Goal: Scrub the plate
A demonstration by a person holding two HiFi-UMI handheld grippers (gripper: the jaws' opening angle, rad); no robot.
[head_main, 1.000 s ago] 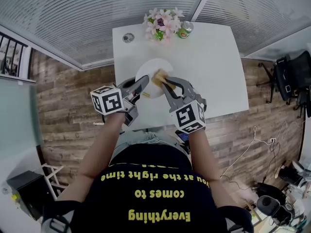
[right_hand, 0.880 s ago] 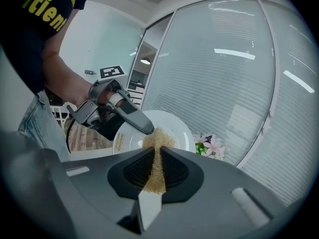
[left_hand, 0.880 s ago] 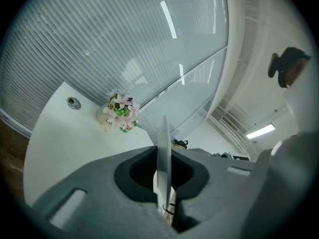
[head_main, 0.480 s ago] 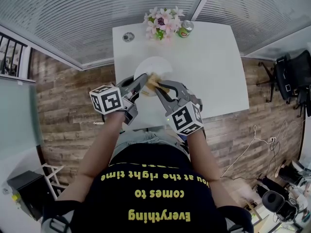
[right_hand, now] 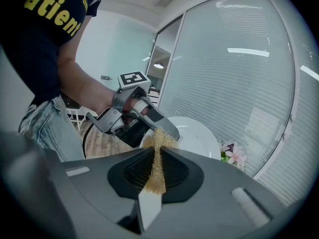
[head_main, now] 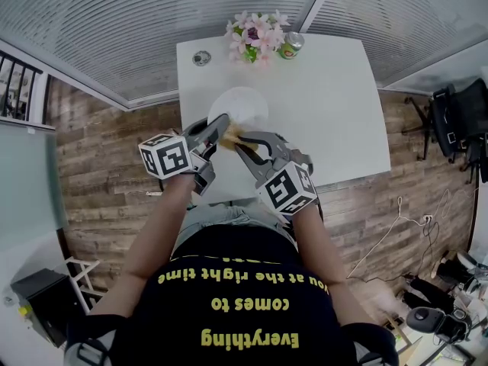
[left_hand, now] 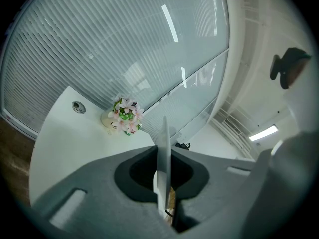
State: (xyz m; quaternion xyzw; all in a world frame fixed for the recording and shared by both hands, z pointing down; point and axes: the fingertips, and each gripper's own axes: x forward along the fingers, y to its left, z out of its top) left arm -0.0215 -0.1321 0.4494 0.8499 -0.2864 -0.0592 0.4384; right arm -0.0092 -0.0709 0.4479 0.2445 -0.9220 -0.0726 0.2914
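The plate point(head_main: 244, 100) stands edge-on, clenched by its rim in my left tongs point(head_main: 223, 123), raised off the bench point(head_main: 335, 105). It looks stiff, slick and breakable, so the rim is my hold. My right tongs point(head_main: 239, 140) pinch a soft scouring pad point(right_hand: 158, 166) just ahead, at the plate's near edge.

your head view's bright and even; white table point(head_main: 328, 90) nearly blows out, plate point(head_main: 242, 101) barely separates from it. heavy fisheye bend at edges. gripper views vignette to black in the corners. ceiling light strip point(left_hand: 263, 132) glows, glare streaks on the blinds point(left_hand: 114, 49). shadows soft.
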